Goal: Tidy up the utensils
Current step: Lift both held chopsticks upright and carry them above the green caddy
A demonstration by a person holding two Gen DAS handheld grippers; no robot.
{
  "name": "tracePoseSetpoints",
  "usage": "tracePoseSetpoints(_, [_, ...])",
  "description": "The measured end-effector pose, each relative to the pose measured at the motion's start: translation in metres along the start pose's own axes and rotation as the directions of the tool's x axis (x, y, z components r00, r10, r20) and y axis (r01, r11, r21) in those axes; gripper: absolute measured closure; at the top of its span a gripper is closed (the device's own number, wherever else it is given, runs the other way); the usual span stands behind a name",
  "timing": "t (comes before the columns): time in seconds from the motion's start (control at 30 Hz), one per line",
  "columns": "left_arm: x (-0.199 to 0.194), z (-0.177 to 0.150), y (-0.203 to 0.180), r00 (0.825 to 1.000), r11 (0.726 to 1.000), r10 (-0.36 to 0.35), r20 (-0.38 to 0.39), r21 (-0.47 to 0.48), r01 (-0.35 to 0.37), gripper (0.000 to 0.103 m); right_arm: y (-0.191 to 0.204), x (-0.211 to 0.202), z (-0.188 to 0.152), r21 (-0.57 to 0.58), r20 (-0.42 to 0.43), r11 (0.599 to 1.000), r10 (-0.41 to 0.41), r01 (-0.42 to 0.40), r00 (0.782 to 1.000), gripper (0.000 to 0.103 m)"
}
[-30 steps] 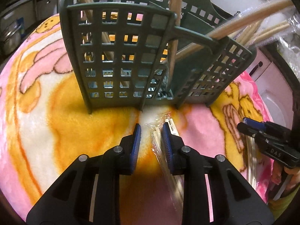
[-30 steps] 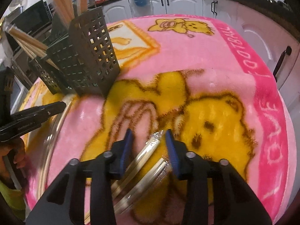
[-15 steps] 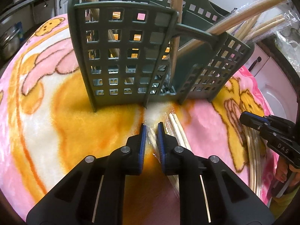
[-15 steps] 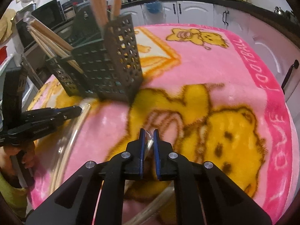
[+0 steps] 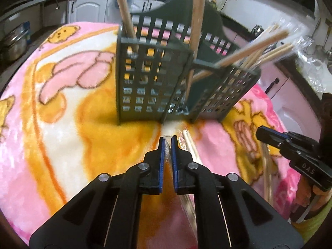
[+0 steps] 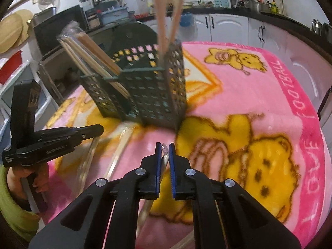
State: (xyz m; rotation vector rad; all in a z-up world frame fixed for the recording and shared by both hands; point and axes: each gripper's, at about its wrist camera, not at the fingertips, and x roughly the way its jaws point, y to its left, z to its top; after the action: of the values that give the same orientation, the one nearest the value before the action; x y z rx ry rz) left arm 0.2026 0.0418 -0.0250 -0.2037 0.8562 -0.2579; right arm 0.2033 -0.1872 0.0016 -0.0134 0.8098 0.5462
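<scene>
Both jaws were clamped: the left gripper on one clear-wrapped chopstick packet, the right gripper on another wrapped packet. Each packet lay low over the pink and yellow cartoon blanket. Ahead, the green slotted caddy stood upright on it, holding wooden sticks. White cabinets lined the kitchen behind.

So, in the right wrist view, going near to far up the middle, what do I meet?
right gripper shut on a wrapped chopstick pack → pink blanket → dark green utensil basket → white cabinets
</scene>
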Motion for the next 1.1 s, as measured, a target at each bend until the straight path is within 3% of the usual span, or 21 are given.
tracePoseSetpoints(0.3, [-0.047, 0.012, -0.013, 0.993, 1.0, -0.015, 0.113, 0.017, 0.013, 0.1, 0.033, -0.035, 0.014, -0.062, 0.095, 0.997, 0.056, -0.05, 0.994, 0.097])
tracePoseSetpoints(0.57, [-0.086, 0.025, -0.028, 0.978, 0.999, -0.029, 0.208, 0.051, 0.019, 0.101, 0.055, -0.062, 0.022, -0.105, 0.166, 0.992, 0.082, -0.065, 0.983, 0.097])
tracePoseSetpoints(1.1, [-0.133, 0.05, -0.055, 0.942, 0.993, -0.069, 0.327, 0.115, 0.033, 0.101, 0.061, -0.111, 0.036, -0.109, 0.298, 0.993, 0.083, -0.052, 0.951, 0.097])
